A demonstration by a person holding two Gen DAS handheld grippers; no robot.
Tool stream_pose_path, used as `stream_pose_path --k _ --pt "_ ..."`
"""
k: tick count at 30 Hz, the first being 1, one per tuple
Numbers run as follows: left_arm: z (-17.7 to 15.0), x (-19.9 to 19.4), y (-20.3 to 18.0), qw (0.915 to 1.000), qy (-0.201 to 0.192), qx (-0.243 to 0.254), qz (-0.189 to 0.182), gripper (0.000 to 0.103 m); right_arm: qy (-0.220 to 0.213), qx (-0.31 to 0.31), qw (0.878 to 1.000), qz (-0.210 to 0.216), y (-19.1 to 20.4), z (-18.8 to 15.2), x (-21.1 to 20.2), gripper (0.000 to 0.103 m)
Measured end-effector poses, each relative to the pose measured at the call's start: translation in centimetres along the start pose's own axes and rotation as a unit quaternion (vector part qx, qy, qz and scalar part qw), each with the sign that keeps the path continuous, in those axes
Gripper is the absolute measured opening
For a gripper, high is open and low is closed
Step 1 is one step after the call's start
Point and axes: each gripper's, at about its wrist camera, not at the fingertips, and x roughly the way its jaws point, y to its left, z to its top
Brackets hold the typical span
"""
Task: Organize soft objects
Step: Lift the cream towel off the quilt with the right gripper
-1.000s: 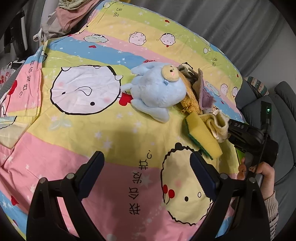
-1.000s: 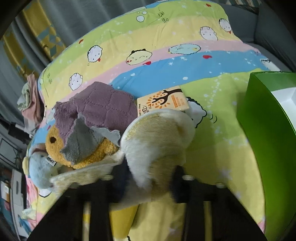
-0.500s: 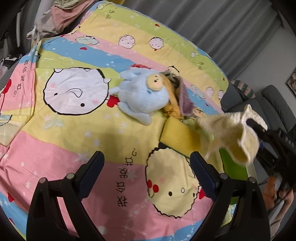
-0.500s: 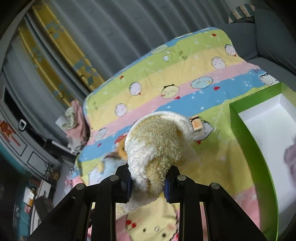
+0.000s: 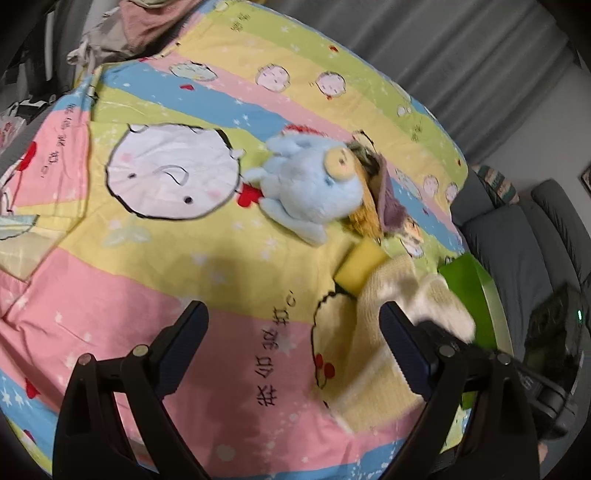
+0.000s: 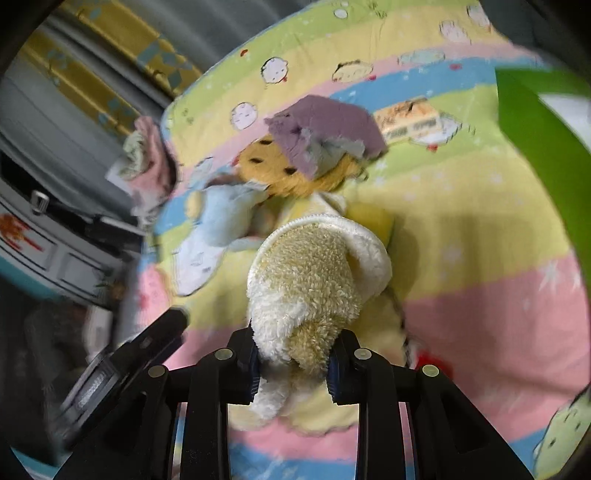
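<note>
Right gripper point(image 6: 291, 367): its jaws are clamped on a cream fleecy cloth point(image 6: 314, 284), which bunches up between the pads and stands out in front of them.
Cream fleecy cloth, seen from the left wrist: a blurred pale mass point(image 5: 417, 291) at about 4 o'clock, above the sheet, just beside the green box.
Left gripper point(image 5: 291, 354): jaws wide apart with nothing between them, only the bedsheet showing in the gap.
Bedsheet point(image 5: 155, 288): striped pink, yellow, blue and green with cartoon faces; it covers the whole work surface.
Blue plush point(image 5: 314, 188): lies on the sheet near the centre of the left view, at 12 o'clock from the left gripper.
Brown plush point(image 6: 280, 173): touching the blue plush on its far side, with a purple cloth point(image 6: 325, 125) draped over its head.
Yellow sponge point(image 5: 360, 264): on the sheet at 5 o'clock from the blue plush, partly hidden by the cream cloth.
Green box point(image 6: 535, 125): at 2 o'clock in the right view, open, with a white inside.
Clothes heap point(image 5: 144, 22): at 11 o'clock, off the sheet's far edge.
</note>
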Motion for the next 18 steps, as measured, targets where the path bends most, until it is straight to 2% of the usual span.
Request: stream_pose_path --k 2,5,7,9,14,18 --pt "-0.4 0.6 -0.6 0.9998 0.014 0.013 -0.001 0.093 -0.012 -0.023 0.999 -0.038 0.5 0.4 1.0 0.036" --pt "-1.1 1.7 -1.4 0.9987 0.040 0.030 -0.012 0.093 -0.005 -0.047 0.997 -0.067 0.7 0.7 1.7 0.046" --pt "-1.6 2.4 -2.1 0.9972 0.057 0.040 -0.027 0.093 -0.009 -0.054 0.996 -0.071 0.6 1.0 1.1 0.069" --pt "-2.1 2.9 -2.9 0.9957 0.066 0.058 -0.032 0.093 -0.023 -0.061 0.994 -0.084 0.6 1.3 0.1 0.079" --pt "-3.1 4.5 -4.1 0.9927 0.088 0.077 -0.030 0.093 -0.071 -0.070 0.991 -0.094 -0.1 2.8 -2.9 0.083" --pt "-3.5 4.8 -4.6 0.9927 0.076 0.090 -0.025 0.092 -0.056 -0.073 0.991 -0.092 -1.0 4.3 -2.3 0.083"
